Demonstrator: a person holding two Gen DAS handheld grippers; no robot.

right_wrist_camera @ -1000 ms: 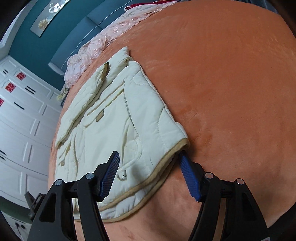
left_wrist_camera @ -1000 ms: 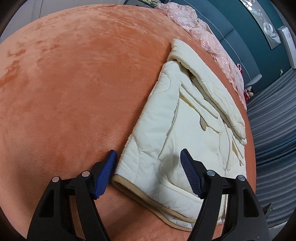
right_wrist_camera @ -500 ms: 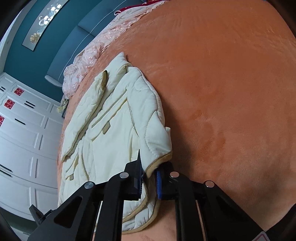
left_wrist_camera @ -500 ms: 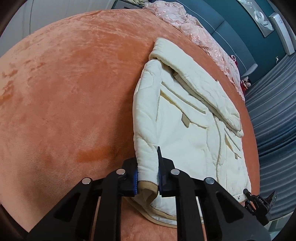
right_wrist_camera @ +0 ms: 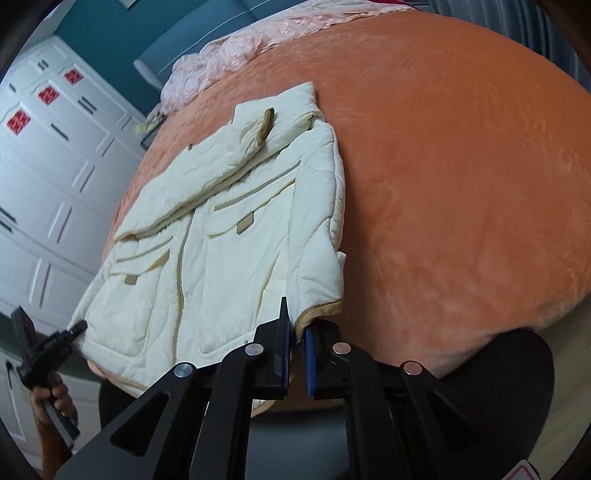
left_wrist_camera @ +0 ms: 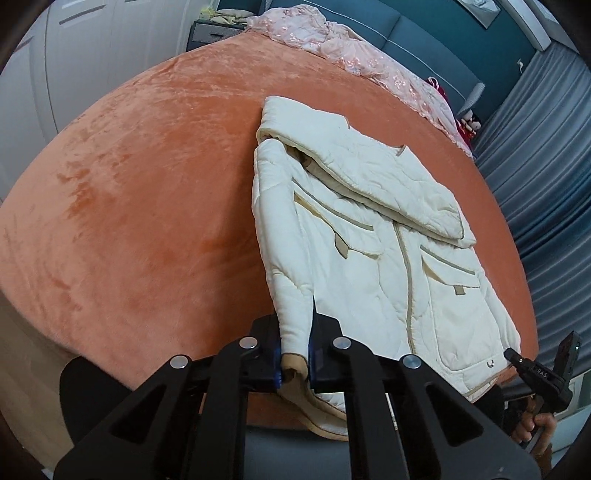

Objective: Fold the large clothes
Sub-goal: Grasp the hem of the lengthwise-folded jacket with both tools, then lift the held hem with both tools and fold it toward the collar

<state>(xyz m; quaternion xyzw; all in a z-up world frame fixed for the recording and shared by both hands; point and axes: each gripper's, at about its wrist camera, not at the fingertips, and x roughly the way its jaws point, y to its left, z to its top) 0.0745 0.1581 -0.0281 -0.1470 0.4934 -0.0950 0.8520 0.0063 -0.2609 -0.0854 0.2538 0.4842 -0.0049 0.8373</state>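
A cream quilted jacket [left_wrist_camera: 369, 236] with tan trim lies on the orange bed [left_wrist_camera: 147, 184], sleeves folded across its chest. My left gripper [left_wrist_camera: 295, 354] is shut on the jacket's left hem corner and holds it lifted off the bed. In the right wrist view the jacket [right_wrist_camera: 221, 236] lies ahead, and my right gripper [right_wrist_camera: 295, 350] is shut on its right hem corner, also lifted. Each gripper shows small at the edge of the other's view, the right one [left_wrist_camera: 535, 373] and the left one [right_wrist_camera: 48, 347].
A pink lace cloth [left_wrist_camera: 351, 48] lies along the bed's far edge by the teal headboard [left_wrist_camera: 424, 33]. White wardrobe doors [right_wrist_camera: 44, 177] stand on one side and grey curtains [left_wrist_camera: 546, 184] on the other. The bed's near edge [left_wrist_camera: 110, 369] is just below the grippers.
Both grippers went from open around the hem corners to shut on them. They have since lifted the hem and drawn back past the bed's near edge.
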